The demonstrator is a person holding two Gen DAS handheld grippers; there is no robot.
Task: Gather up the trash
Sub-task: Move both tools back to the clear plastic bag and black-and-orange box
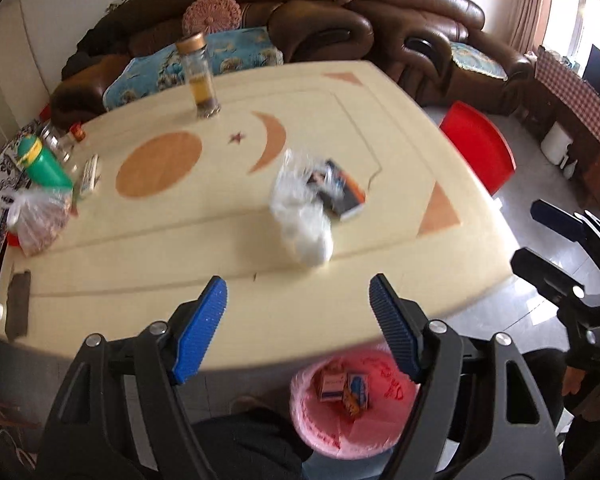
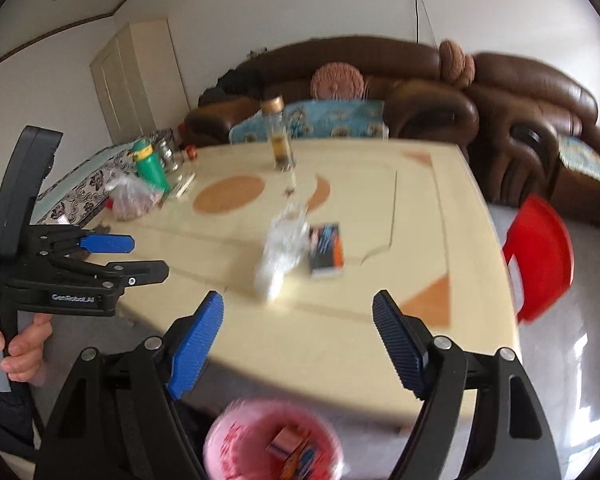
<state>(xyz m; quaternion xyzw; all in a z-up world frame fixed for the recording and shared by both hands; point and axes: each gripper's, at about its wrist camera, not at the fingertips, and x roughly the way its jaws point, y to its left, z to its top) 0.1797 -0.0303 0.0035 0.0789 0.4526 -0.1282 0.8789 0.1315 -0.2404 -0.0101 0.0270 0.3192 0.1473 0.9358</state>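
Trash collection stands partly done at a cream counter (image 1: 340, 300). Two small boxes (image 1: 344, 390) already lie in the pink-lined bin (image 1: 320, 436) on the floor at the near edge. Left on the counter, near its middle, are a crumpled clear bag (image 1: 302, 216) and, touching its right side, a flat box (image 1: 346, 194) with dark and orange print; both look like the remaining litter, though blur hides detail.

Left tongs (image 1: 298, 300) hover over the near edge, blue pads spread wide, gripping nothing. Right tongs (image 2: 298, 316) hang likewise released and empty, aimed at the same bag.

At the far left end sit a green bottle (image 1: 46, 164), a bag of brownish contents (image 1: 36, 220) and a glass jar (image 1: 200, 76) farther back; whether any of these counts as trash cannot be told. By this view, at least two pickups remain.
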